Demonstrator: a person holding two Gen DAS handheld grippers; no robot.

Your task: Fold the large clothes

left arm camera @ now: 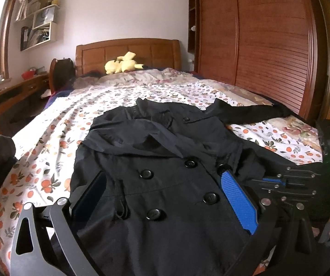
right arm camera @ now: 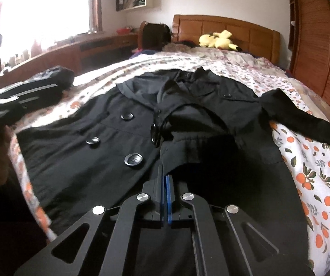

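Coat [right arm camera: 141,151], black and double-breasted, lies front-up on the floral bedsheet [right arm camera: 314,165]. Judged soft, limp and fairly weighty; hem or front edge suits gripping. Right gripper [right arm camera: 165,179] is pressed together at a front fold, fabric caught unclear. Left gripper [left arm camera: 162,197] spread over the buttons. Hem cut off

The lower part of the black coat [left arm camera: 155,184] is cut off by the bottom edge in both views. The window [right arm camera: 40,7] is blown out white. The things on the wall shelf [left arm camera: 38,30] are too small to tell. The right gripper's [right arm camera: 164,174] fingertips hide under a fold of the coat.
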